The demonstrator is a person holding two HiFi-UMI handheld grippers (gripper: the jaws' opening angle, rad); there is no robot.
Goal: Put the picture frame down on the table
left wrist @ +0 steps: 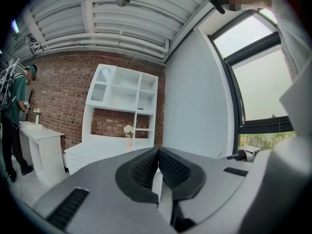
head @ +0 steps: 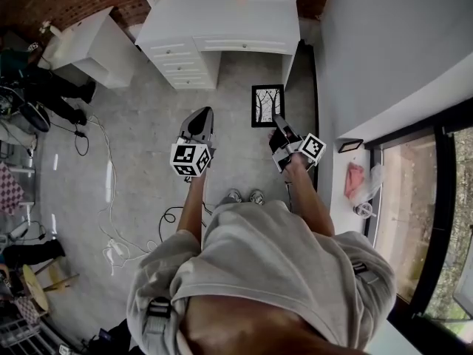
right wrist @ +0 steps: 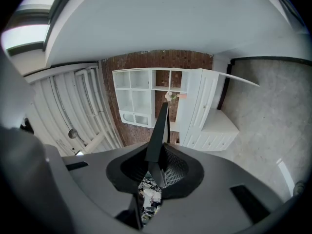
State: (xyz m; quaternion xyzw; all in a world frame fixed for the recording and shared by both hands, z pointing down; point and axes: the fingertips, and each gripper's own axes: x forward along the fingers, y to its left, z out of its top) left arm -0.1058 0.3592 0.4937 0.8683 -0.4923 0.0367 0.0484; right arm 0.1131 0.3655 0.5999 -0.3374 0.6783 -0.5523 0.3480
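The picture frame, black-edged with a tree drawing, hangs above the grey floor in front of the white desk. My right gripper is shut on its lower edge. In the right gripper view the frame stands edge-on between the pads, pointing toward the desk and its shelf unit. My left gripper is level beside it on the left, shut with nothing in it. Its pads meet in the left gripper view, with the desk ahead.
A small white side table stands left of the desk. Cables trail over the floor at the left. A grey wall and a window ledge with small items run along the right. A person in green stands far left.
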